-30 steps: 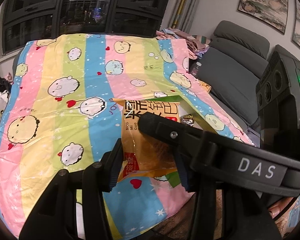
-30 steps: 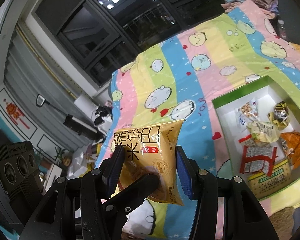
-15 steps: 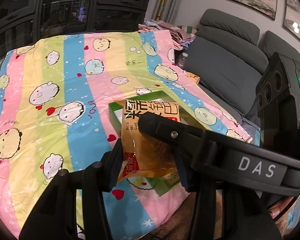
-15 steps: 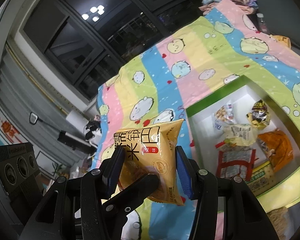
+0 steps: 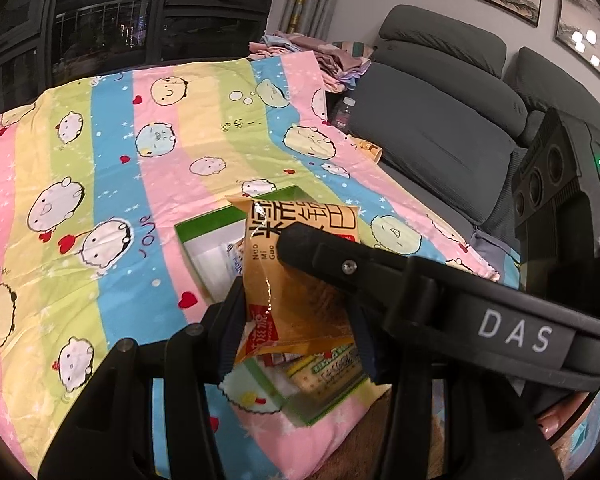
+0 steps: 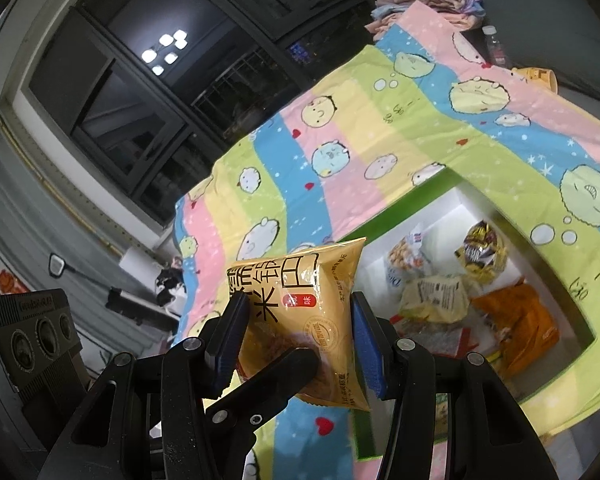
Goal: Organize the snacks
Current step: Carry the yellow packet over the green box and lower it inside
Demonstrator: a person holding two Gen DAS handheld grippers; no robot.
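Observation:
A yellow-orange snack bag with black Chinese characters (image 5: 300, 276) is held in the air by both grippers at once. My left gripper (image 5: 296, 320) is shut on its lower part, and the right gripper's finger crosses in front. In the right wrist view the same bag (image 6: 300, 320) sits between the blue pads of my right gripper (image 6: 296, 344), which is shut on it. Below the bag lies a green-rimmed white box (image 6: 432, 196) holding several snack packets (image 6: 480, 248). The box rim also shows in the left wrist view (image 5: 204, 220), partly hidden by the bag.
The box lies on a striped pastel cartoon blanket (image 5: 100, 160) over a table. A grey sofa (image 5: 440, 128) stands to the right with a bottle (image 5: 344, 110) and folded clothes (image 5: 300, 46) beside it. Dark windows are behind.
Both grippers have carried the bag together to the right and closer to the box; the box now lies directly under and beside the bag. The grip is unchanged.

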